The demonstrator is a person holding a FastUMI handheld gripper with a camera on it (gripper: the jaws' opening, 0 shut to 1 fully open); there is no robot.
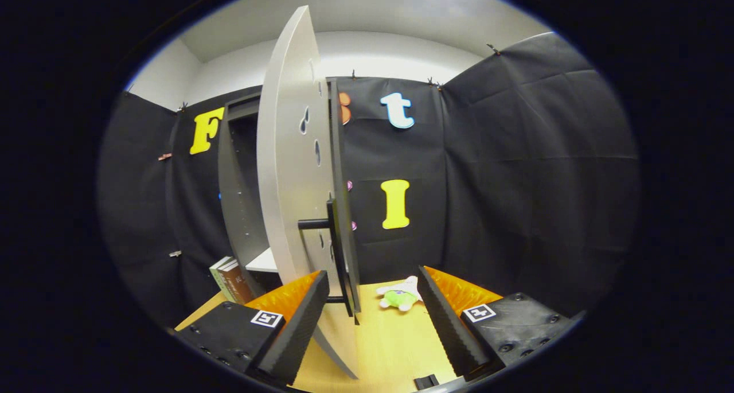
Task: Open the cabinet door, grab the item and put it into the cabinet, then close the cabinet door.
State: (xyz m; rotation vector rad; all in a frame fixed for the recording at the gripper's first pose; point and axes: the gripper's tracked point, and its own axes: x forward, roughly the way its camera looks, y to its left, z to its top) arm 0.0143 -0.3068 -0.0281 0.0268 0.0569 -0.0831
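Black cloth hangs all round the booth, and a pale wooden bench [378,347] carries a dark cabinet [235,186] whose grey door [287,169] stands swung well out, edge-on to the hand-held gripper [373,330]. Its fingers are spread wide and grip nothing; the door's lower edge and the dark bar handle [338,249] sit between them, nearer the left finger. A small green-and-white plush toy [399,295] lies on the bench just right of the door, beyond the fingertips. Books [232,279] lean at the cabinet's foot, left of the door, beside a white shelf [265,261]. As I judge it, the door is open enough, so the step in hand is fetching the toy: draw clear of the door without nudging it, swing right of it, come down over the toy and close both fingers across its body
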